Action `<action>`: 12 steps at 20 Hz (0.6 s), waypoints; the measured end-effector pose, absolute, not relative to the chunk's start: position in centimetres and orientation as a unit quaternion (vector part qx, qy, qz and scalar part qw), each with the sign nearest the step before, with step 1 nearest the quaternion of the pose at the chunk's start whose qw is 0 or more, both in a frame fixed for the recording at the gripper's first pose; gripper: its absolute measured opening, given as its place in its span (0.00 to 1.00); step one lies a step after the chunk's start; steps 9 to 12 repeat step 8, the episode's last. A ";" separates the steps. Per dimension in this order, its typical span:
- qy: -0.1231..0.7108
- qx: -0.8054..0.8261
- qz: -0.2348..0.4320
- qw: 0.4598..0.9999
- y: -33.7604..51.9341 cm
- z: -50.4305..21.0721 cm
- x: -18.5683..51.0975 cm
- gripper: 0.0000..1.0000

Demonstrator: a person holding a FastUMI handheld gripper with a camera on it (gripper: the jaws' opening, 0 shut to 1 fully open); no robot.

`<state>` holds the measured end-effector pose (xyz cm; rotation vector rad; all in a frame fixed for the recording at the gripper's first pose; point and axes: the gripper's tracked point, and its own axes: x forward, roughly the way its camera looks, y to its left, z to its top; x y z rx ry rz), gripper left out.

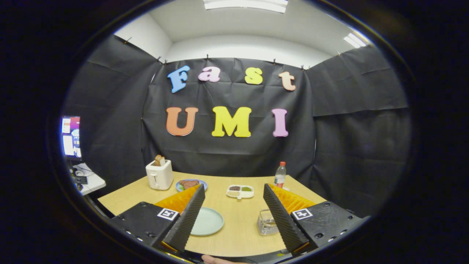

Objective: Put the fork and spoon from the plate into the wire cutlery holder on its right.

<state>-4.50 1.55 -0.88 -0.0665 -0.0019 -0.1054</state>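
My gripper [234, 203] hangs above the near edge of the wooden table [234, 234], open wide with nothing between its fingers. A pale green plate [209, 221] lies just ahead, partly hidden behind the left finger [187, 216]. Its visible part is bare. A wire cutlery holder [266, 222] stands to the plate's right, tucked against the right finger [284, 220]. Something glinting shows inside the holder, too small to make out.
At the back of the table stand a white toaster [159, 175] with bread, a blue plate of food [190, 184], a small divided dish [240, 191] and a bottle [280, 174]. A side desk with a screen [71, 136] sits to the left.
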 end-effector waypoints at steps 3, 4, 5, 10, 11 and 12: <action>-0.003 -0.035 -0.052 0.998 1.6 -0.9 -4.5 0.96; -0.002 -0.032 -0.052 0.998 1.5 -1.0 -4.5 0.96; -0.001 -0.031 -0.052 0.998 1.3 -1.1 -4.4 0.96; 0.003 -0.027 -0.051 0.998 1.2 -1.4 -4.2 0.96; 0.003 -0.027 -0.051 0.998 1.2 -1.4 -4.2 0.96; 0.003 -0.027 -0.051 0.998 1.2 -1.4 -4.2 0.96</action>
